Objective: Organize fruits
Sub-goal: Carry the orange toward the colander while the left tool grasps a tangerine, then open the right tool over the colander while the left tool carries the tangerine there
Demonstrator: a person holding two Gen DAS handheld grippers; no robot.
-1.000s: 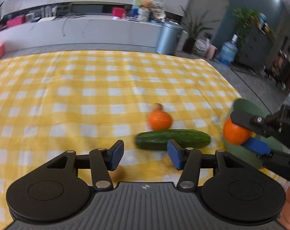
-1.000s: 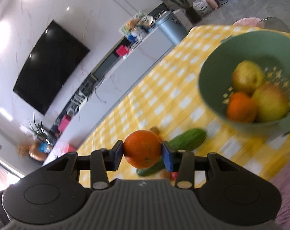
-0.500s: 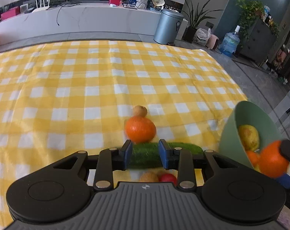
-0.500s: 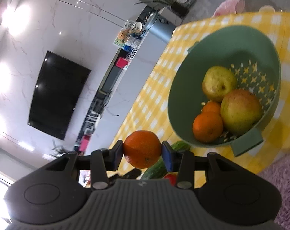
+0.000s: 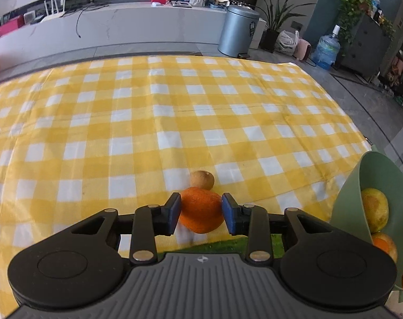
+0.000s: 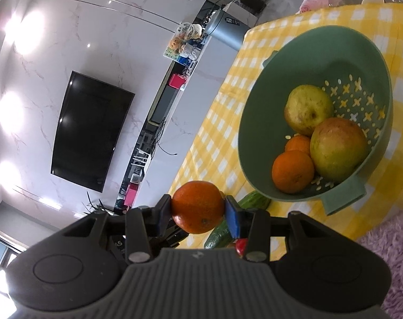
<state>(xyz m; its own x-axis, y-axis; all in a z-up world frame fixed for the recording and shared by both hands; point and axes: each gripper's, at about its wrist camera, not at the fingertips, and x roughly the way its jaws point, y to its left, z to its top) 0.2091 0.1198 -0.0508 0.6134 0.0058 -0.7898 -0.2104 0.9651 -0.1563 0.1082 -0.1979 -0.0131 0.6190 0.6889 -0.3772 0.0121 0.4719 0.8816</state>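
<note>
Your left tool (image 5: 201, 214) has its jaws opening around the orange on the cloth (image 5: 201, 210); the pads sit just beside its flanks without clearly pressing, so if you lift now it may stay behind or roll. A nudge would knock it into the small brown fruit (image 5: 202, 179) touching it on the far side, or back toward the cucumber (image 5: 222, 243) under the tool. Further right, the green colander (image 5: 374, 183) stands near the cloth's edge, already holding a pear (image 6: 307, 109), a mango (image 6: 338, 148) and two oranges (image 6: 293, 171). Your right tool (image 6: 198, 212) is pinching another orange (image 6: 197, 207), short of the colander's rim by my reading; let go here and it would likely land on the bench by the cucumber and roll.
</note>
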